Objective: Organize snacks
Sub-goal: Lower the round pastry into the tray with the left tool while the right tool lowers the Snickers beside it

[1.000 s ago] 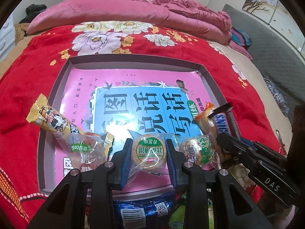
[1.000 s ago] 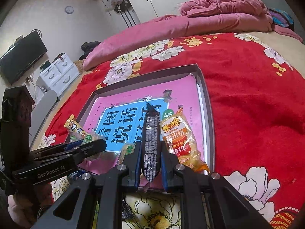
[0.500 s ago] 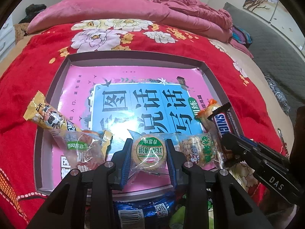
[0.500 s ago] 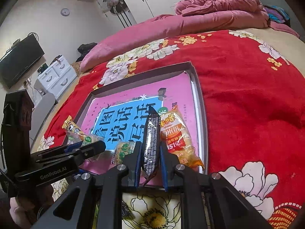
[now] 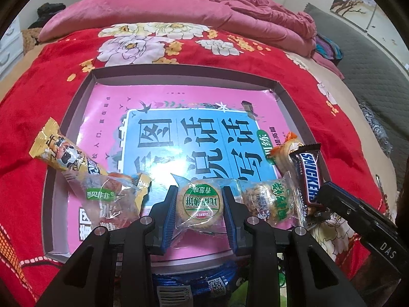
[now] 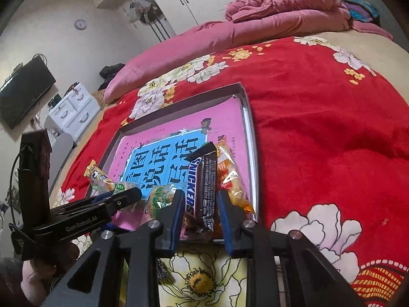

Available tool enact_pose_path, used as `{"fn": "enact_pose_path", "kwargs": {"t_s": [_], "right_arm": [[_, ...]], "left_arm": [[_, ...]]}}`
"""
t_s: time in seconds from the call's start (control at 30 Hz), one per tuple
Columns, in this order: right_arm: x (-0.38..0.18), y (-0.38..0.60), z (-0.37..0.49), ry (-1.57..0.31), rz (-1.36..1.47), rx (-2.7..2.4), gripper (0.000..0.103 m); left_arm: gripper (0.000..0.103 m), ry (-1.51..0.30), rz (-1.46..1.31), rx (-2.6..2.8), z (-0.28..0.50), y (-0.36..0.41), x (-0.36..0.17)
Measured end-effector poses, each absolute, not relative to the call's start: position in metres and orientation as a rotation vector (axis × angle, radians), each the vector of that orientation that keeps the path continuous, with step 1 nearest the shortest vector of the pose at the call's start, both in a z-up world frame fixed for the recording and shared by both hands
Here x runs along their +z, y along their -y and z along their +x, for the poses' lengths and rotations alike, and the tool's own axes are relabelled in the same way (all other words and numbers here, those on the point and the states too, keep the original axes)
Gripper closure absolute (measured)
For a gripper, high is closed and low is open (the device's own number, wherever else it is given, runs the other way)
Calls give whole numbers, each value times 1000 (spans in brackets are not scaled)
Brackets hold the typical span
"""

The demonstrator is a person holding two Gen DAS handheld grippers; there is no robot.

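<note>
My left gripper (image 5: 200, 189) is shut on a round biscuit packet (image 5: 199, 203) with a green label, held over the near edge of the grey tray (image 5: 179, 73). My right gripper (image 6: 200, 194) has its jaws opening. The Snickers bar (image 6: 202, 179) lies between them, free of the pads, resting at the tray's near right corner against an orange snack packet (image 6: 230, 176). The left wrist view shows the Snickers bar (image 5: 310, 176) to the right, beside a green-labelled cracker packet (image 5: 268, 199).
A yellow cartoon packet (image 5: 64, 153) and a clear packet (image 5: 107, 199) lie at the tray's left. A blue packet (image 5: 194, 281) sits under my left gripper. The tray rests on a red floral blanket (image 6: 319, 128), with a pink duvet (image 5: 153, 7) beyond.
The right jaws have spread and let go of the Snickers bar, which has rolled so its label faces up. The left gripper keeps its hold on the biscuit packet.
</note>
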State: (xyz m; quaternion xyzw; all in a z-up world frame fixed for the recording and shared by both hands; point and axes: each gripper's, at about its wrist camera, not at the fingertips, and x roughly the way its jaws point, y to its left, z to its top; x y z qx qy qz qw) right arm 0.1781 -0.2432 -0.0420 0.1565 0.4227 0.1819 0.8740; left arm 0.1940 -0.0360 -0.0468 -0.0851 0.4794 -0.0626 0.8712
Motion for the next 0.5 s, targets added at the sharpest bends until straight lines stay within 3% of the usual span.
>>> {"fn": "enact_pose_path", "kwargs": {"t_s": [0.5], "right_arm": [[-44, 229, 178, -896, 281, 409, 76]], "left_arm": [[68, -1012, -161, -120, 195, 41, -50]]}}
